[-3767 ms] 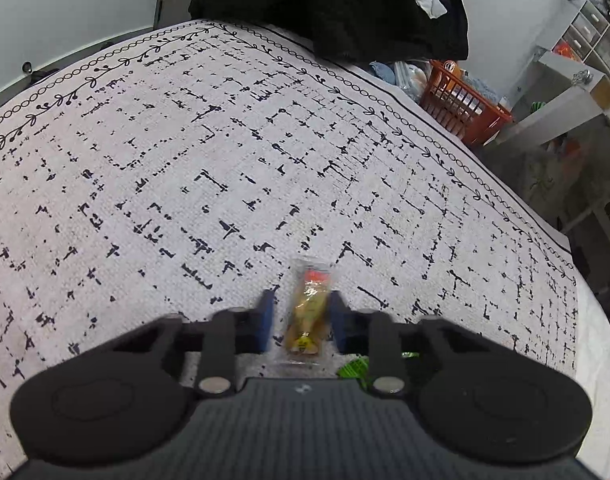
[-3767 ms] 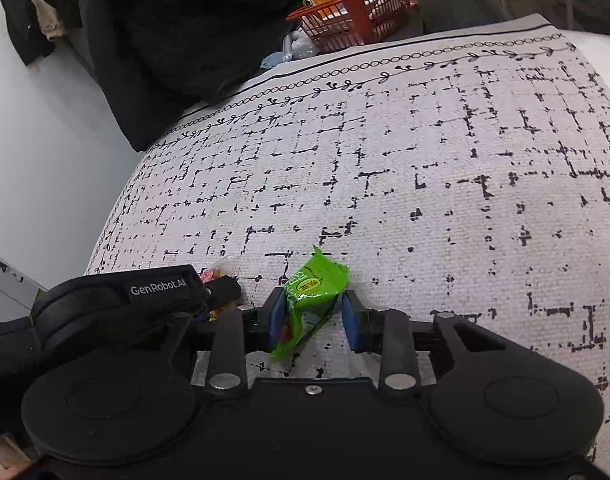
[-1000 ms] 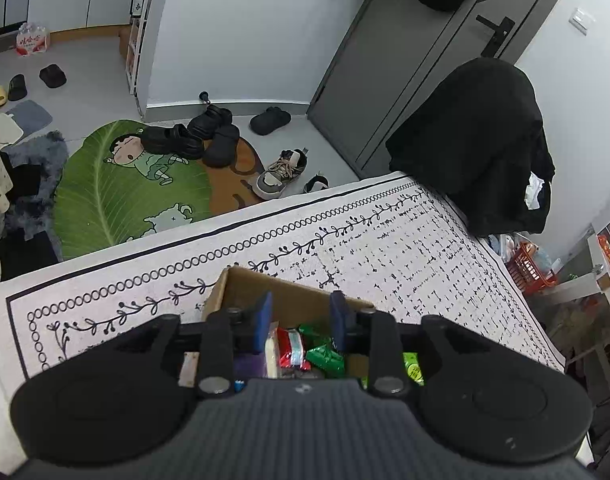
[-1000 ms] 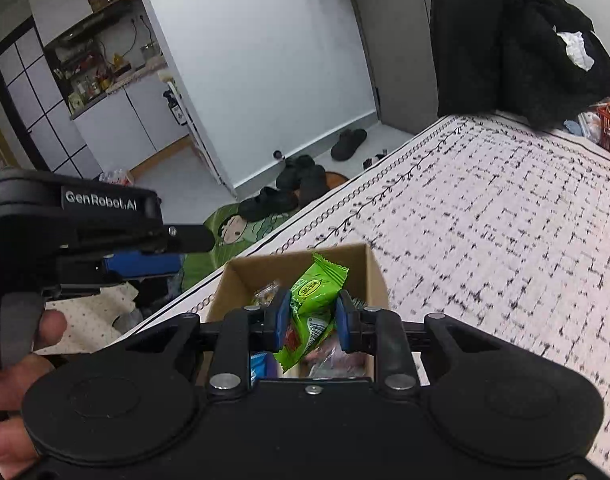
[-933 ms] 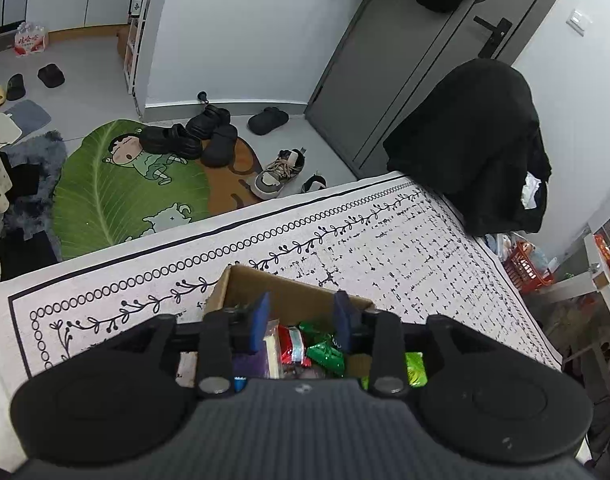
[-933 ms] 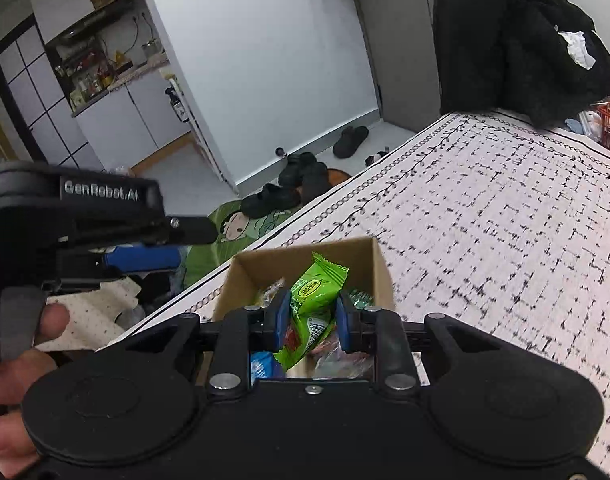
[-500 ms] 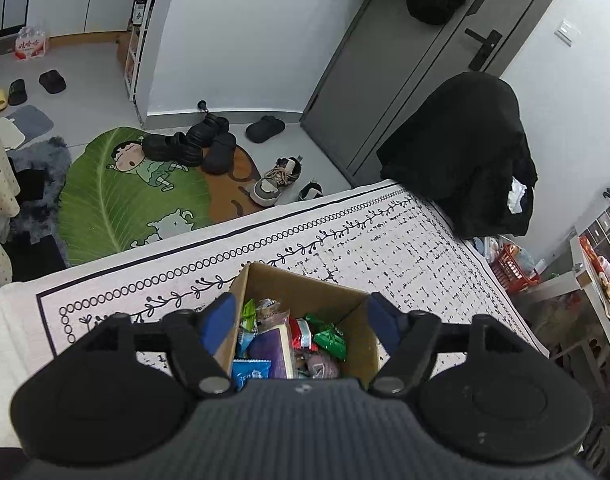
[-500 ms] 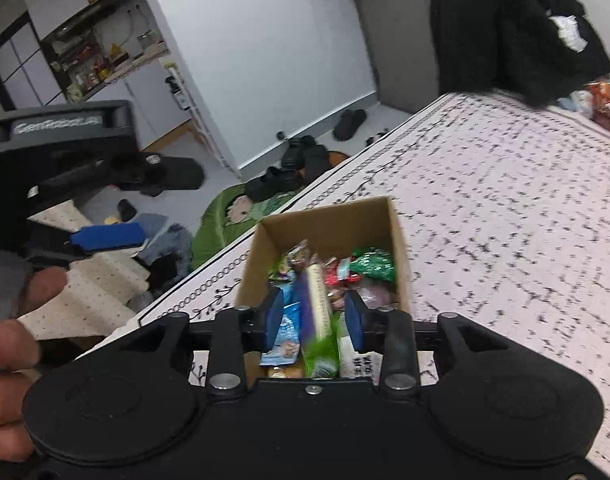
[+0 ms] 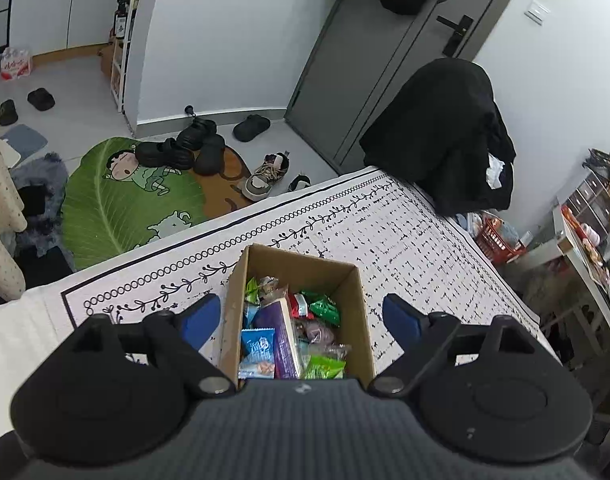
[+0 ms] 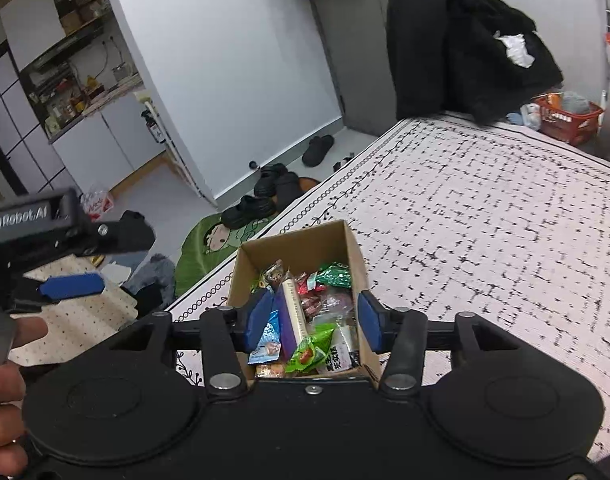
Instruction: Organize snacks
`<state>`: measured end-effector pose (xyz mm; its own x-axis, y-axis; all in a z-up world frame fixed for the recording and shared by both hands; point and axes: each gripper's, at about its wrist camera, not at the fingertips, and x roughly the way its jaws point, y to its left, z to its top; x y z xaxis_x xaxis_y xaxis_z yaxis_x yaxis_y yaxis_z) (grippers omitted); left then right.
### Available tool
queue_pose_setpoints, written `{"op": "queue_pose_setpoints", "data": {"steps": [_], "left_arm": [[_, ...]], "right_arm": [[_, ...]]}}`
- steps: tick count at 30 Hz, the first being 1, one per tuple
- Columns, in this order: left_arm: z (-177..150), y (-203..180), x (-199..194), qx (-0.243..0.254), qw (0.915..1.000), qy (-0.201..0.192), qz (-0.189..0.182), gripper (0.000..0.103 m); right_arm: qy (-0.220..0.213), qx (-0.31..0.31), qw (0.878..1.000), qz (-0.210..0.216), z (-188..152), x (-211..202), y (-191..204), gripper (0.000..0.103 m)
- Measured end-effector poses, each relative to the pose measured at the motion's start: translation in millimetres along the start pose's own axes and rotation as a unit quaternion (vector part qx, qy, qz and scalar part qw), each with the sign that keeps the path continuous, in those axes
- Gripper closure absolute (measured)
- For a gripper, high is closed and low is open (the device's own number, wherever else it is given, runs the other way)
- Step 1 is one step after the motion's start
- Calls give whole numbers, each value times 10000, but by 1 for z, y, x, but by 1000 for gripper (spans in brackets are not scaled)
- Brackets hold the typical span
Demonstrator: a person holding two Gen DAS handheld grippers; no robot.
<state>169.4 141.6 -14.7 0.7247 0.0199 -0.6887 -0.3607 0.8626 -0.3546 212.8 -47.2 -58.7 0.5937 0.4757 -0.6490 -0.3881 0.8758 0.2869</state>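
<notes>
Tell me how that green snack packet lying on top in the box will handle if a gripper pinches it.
The green snack packet looks like thin, crinkled film, so it will probably flex and crumple rather than stay stiff. It likely weighs little. It lies loose atop other wrappers in the cardboard box, so a nudge would probably slide it.

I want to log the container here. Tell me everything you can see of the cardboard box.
The box is plain brown cardboard, rectangular, open-topped, upright on the patterned cloth near its bordered edge. It is filled with snack packets: a purple pack on edge, a blue one, green and red wrappers. Both tongs hover open above it; neither touches it.
</notes>
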Motion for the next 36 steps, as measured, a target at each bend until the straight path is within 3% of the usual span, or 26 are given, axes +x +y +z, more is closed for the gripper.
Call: {"op": "queue_pose_setpoints", "data": {"steps": [7, 14, 23, 36], "left_arm": [[-15, -2, -22, 276, 9995, 100, 64, 9], [-32, -5, -43, 635, 9979, 146, 68, 7], [-53, -7, -76, 1005, 9949, 50, 83, 0], [-81, 0, -118, 1346, 9907, -179, 117, 0]], "right_arm": [[-126, 30, 9999, -80, -5, -26, -2, 42], [-237, 69, 9996, -136, -16, -53, -4, 22], [-362, 65, 9992, -124, -28, -89, -3, 5], [-429, -116, 9987, -243, -49, -125, 5, 0]]}}
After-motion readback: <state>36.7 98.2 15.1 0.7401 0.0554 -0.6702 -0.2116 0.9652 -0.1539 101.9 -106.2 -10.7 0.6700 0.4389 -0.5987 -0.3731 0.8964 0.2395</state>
